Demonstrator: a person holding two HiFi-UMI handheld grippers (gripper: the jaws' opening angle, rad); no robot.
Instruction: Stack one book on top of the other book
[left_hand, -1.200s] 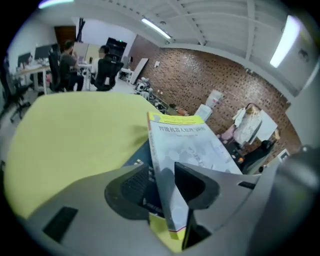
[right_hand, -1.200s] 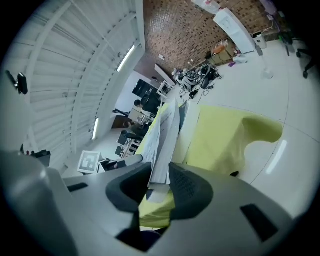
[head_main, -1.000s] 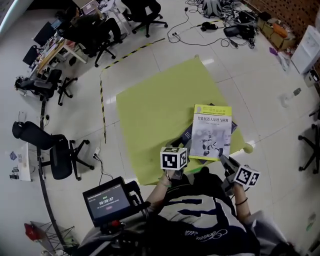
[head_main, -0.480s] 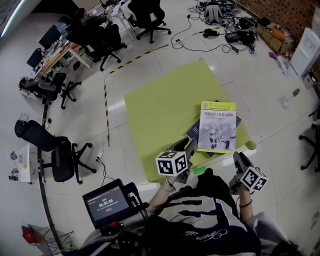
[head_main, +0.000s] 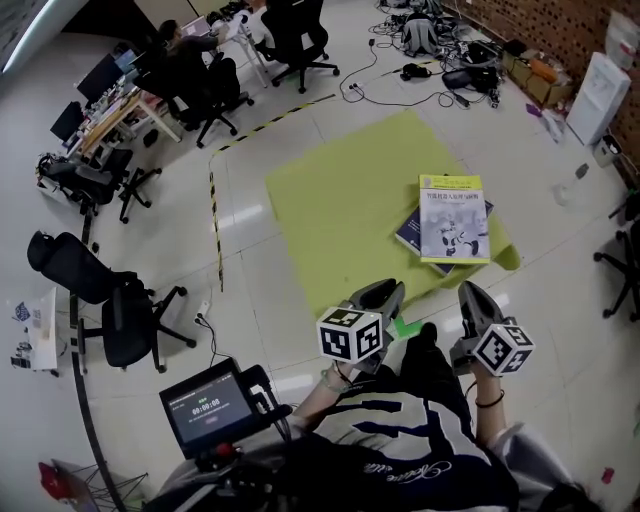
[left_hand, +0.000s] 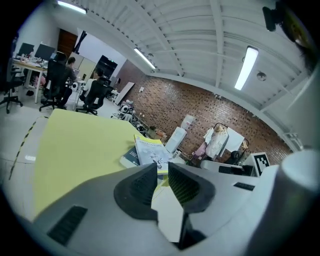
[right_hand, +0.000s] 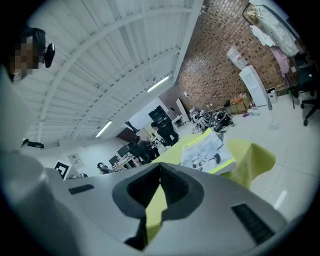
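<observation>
A yellow-and-white book (head_main: 455, 218) lies on top of a dark blue book (head_main: 412, 232) near the right corner of the table with the yellow-green cloth (head_main: 340, 190). Both grippers hang in the air short of the table's near edge, well apart from the books. My left gripper (head_main: 388, 292) has its jaws closing to a narrow gap with nothing between them (left_hand: 162, 167); past it I see the top book (left_hand: 150, 152). The jaws of my right gripper (head_main: 470, 293) are shut and empty (right_hand: 160, 169), with the top book (right_hand: 205, 152) beyond.
Office chairs (head_main: 110, 300) stand at the left, and a black-and-yellow tape line (head_main: 212, 200) runs along the floor. Cables and bags (head_main: 430, 40) lie at the back, and a white unit (head_main: 592, 95) stands at the right. A small screen device (head_main: 205, 405) sits by the person's chest.
Both grippers drew back from the books' near edge toward the person and rose. The right jaws shut and the left jaws narrowed. The stacked books stayed on the table.
</observation>
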